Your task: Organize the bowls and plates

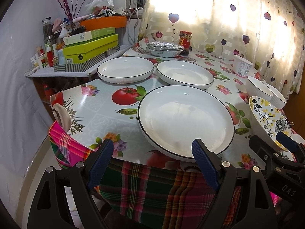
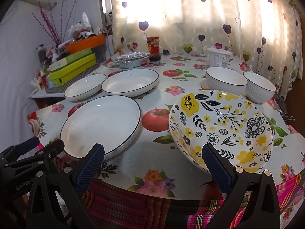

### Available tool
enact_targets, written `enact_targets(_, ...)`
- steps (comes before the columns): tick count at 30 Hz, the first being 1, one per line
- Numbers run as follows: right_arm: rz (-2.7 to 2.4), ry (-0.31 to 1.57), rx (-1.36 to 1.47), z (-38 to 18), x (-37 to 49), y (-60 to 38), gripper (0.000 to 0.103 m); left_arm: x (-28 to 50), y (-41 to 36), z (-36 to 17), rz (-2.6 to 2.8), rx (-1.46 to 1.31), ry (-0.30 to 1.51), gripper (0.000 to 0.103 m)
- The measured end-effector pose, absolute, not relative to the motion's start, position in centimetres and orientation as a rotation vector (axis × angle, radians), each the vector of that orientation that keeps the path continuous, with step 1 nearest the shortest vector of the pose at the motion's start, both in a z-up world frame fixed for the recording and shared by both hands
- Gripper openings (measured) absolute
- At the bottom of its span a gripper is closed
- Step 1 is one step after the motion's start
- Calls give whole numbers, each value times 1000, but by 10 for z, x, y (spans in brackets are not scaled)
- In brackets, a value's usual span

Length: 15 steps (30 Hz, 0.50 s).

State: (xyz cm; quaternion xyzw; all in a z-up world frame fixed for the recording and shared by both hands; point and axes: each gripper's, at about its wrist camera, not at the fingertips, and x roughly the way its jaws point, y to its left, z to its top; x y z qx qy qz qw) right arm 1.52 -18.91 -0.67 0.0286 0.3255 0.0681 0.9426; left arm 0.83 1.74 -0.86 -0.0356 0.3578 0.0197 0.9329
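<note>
Open tablecloth (image 2: 152, 152) lane between near plate (image 2: 101, 126) and floral bowl (image 2: 221, 131); bowls (image 2: 225, 80) block behind.

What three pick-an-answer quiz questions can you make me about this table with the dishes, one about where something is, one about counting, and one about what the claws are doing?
1. Where is the red-lidded jar?
A. Far end of the table, beside the foil trays
B. Inside the flowered bowl
C. On the nearest white plate

2. How many black-rimmed white plates are on the table?
A. One
B. Three
C. Five

3. What are the left claw and right claw doing?
A. Both open, holding nothing
B. Both shut on plates
C. One grips a white bowl

Answers: 1 A, the jar stands at the back next to the foil. 2 B, one near and two behind it. 3 A, fingers are spread apart with nothing between.
</note>
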Motion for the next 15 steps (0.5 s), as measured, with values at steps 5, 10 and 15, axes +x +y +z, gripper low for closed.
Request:
enact_targets(5,140,664,57,-7,15,-190,103,7,17,-8,45,-69,728,85)
enact_targets(10,141,666,58,-7,15,-190,103,6,15,-7,46,-67,729,85)
enact_targets(15,141,668,59,-7,15,-189,103,6,14,-6,49,-64,730,85)
